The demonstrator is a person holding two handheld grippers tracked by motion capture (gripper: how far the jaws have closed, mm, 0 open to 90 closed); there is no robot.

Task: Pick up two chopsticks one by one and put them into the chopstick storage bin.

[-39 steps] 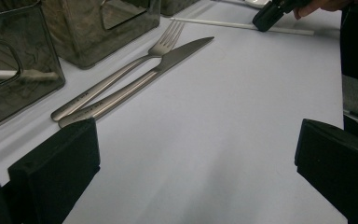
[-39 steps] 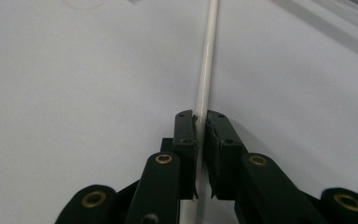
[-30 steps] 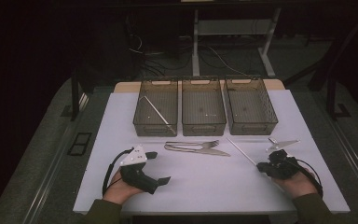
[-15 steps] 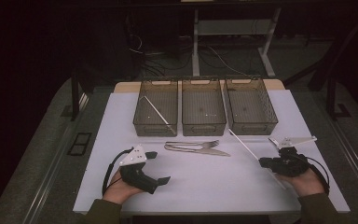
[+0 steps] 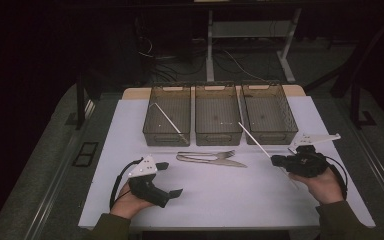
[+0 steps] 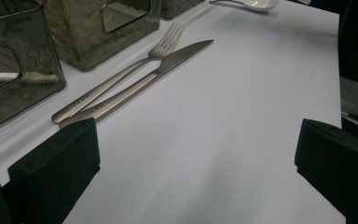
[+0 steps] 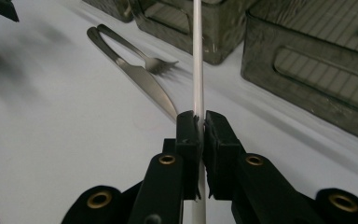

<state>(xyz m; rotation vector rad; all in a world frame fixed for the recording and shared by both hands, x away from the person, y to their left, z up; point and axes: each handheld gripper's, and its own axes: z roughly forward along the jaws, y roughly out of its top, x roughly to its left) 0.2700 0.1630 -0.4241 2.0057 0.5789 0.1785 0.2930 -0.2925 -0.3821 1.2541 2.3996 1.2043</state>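
The right gripper [image 7: 199, 122] has its two black jaws pressed together on a thin white stick, a chopstick [image 7: 197, 56], with almost no gap left between the pads. In the right gripper view the chopstick runs straight up from between the pads, and its lower end passes down behind them toward the gripper body. From the high view the right gripper [image 5: 280, 161] sits at the right side of the table, held in the person's right hand [image 5: 324, 186], and the chopstick [image 5: 254, 139] slants up and to the left from the jaws, its far end lying in front of the right-hand smoky transparent plastic bin [image 5: 269, 107]; a short length also sticks out behind the gripper toward the hand.

The left gripper [image 5: 166, 179] rests near the front left of the white table cover [image 5: 220, 200], held by the person's left hand [image 5: 130, 200]. Its jaws stand wide apart, and in the left gripper view there is nothing but bare white surface between them.

Just beyond, near the middle of the table, a steel fork [image 6: 121, 77] and a steel table knife [image 6: 144, 84] lie side by side, touching along their handles. Behind them three smoky transparent bins stand in a row: the left bin [image 5: 166, 114] holds a second white chopstick [image 5: 169, 120] lying on a slant, and the middle bin [image 5: 218, 114] stands between the other two. A white spoon [image 6: 256, 4] lies at the far edge in the left gripper view.
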